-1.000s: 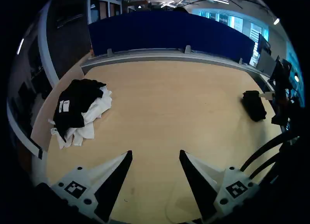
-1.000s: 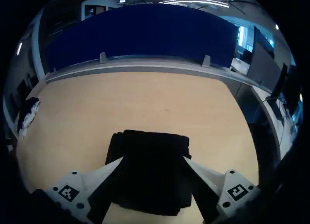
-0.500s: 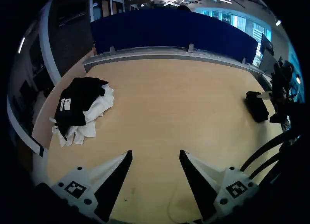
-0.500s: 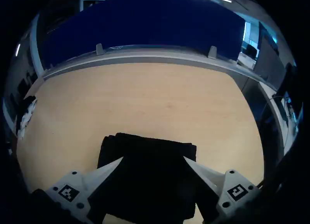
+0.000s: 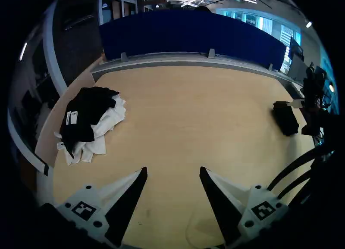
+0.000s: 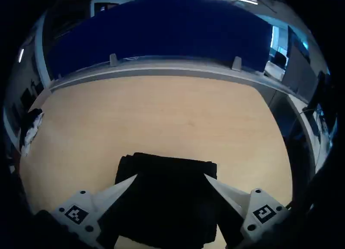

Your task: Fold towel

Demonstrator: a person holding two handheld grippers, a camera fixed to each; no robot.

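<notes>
Lying folded on the table [image 6: 172, 111], the black towel [image 6: 168, 197] sits between the spread, ungripping fingers of the right tool [image 6: 171, 176]. The left tool [image 5: 172, 169] gapes empty; the crumpled pile of towels [image 5: 88, 119] looks still unfolded

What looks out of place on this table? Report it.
The heap of black and white cloth, on the left in the left gripper view, lies crumpled and unfolded near the table edge. The folded black towel under the open right claw looks neat. Nothing looks spilled or damaged.
</notes>
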